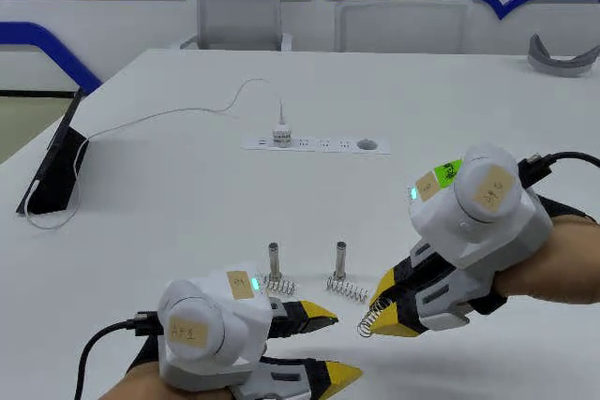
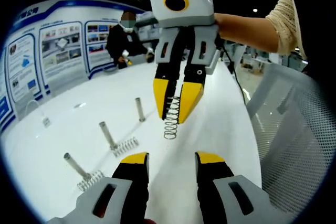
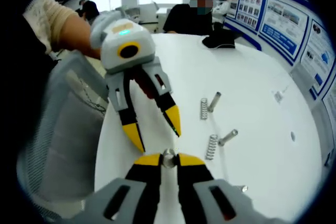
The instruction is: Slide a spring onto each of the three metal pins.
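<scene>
None of the pins (image 2: 107, 134) carries one yet: two springs (image 1: 279, 285) lie beside them, the right gripper (image 1: 382, 311) at four o'clock pinches the third spring (image 1: 368, 321), and the left gripper (image 1: 342, 346) gapes empty.

The table (image 1: 169, 185) is smooth, matt white. The pins (image 1: 274, 259) are dull grey metal, the springs (image 1: 348, 289) bright wire. The left gripper (image 1: 345, 346) and right gripper (image 1: 382, 311) wear glossy white plastic shells.

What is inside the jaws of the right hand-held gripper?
The right hand-held gripper clamps a spring, whose lower coils stick out past the jaw ends. Its upper end is covered between the jaws.
</scene>
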Available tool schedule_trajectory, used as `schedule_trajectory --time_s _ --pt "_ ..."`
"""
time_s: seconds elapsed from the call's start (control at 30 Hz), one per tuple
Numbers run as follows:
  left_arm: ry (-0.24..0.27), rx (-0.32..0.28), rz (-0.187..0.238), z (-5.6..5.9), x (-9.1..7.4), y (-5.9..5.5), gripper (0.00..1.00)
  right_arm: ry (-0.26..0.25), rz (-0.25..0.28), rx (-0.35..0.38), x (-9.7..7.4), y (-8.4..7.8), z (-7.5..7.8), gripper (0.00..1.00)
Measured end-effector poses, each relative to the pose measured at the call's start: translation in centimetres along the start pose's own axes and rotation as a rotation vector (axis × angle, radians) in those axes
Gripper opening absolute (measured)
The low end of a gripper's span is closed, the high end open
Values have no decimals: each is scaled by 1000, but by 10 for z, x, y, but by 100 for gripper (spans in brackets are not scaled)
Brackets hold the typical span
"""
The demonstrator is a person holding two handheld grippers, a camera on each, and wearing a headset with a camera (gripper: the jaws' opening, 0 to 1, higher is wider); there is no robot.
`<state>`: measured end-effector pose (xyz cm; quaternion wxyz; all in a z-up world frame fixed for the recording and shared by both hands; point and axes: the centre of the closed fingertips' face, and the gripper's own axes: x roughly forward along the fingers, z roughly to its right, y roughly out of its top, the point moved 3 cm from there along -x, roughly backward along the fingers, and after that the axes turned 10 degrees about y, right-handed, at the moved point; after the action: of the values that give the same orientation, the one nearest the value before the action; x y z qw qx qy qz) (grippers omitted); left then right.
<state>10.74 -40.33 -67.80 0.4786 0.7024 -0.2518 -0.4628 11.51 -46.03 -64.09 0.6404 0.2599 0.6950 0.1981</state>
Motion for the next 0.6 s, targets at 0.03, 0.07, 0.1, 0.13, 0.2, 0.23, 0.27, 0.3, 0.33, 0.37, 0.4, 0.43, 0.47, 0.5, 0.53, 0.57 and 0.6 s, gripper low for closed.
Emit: schedule_trajectory --time_s 0.03,0.07,0.1,0.13,0.2,0.23,0.27,0.3,0.33,0.37,0.4,0.43,0.47,0.5,0.53,0.57,0.6 --pt "4 -4 1 -1 -1 0 37 -2 -1 2 -1 -1 0 12" --pt "12 -10 3 -3 -1 -1 38 -4 -2 5 -2 -2 1 12" --pt "19 -14 4 -5 -2 -1 39 -6 -3 7 -2 -2 2 12" --pt "27 -22 6 -6 -3 -1 40 -8 -4 10 -4 -4 2 12" --pt "40 -37 10 -9 -4 -2 42 -11 -6 14 -5 -5 4 12" --pt "45 -40 10 -10 -5 -2 43 -12 -7 16 -6 -6 4 12" --pt "48 -43 10 -11 -5 -2 43 -13 -8 17 -7 -6 4 12" --pt "55 -45 10 -12 -6 -4 44 -15 -10 20 -8 -8 5 12" --pt "58 -47 9 -13 -7 -4 45 -16 -12 23 -8 -9 6 12" --pt "65 -52 9 -15 -8 -5 45 -19 -17 26 -9 -10 7 12" --pt "69 -54 10 -16 -9 -5 46 -24 -19 26 -10 -11 7 12" --pt "74 -57 10 -17 -10 -6 47 -28 -24 26 -11 -12 8 12" --pt "81 -61 11 -18 -12 -7 48 -30 -26 29 -12 -13 9 12" --pt "85 -64 11 -20 -13 -7 49 -31 -26 32 -14 -14 9 12" --pt "93 -68 11 -21 -14 -8 49 -36 -24 35 -16 -14 11 12" --pt "99 -73 12 -23 -15 -9 50 -39 -25 38 -17 -15 12 12" --pt "104 -77 12 -24 -16 -9 50 -41 -25 40 -18 -15 12 12"
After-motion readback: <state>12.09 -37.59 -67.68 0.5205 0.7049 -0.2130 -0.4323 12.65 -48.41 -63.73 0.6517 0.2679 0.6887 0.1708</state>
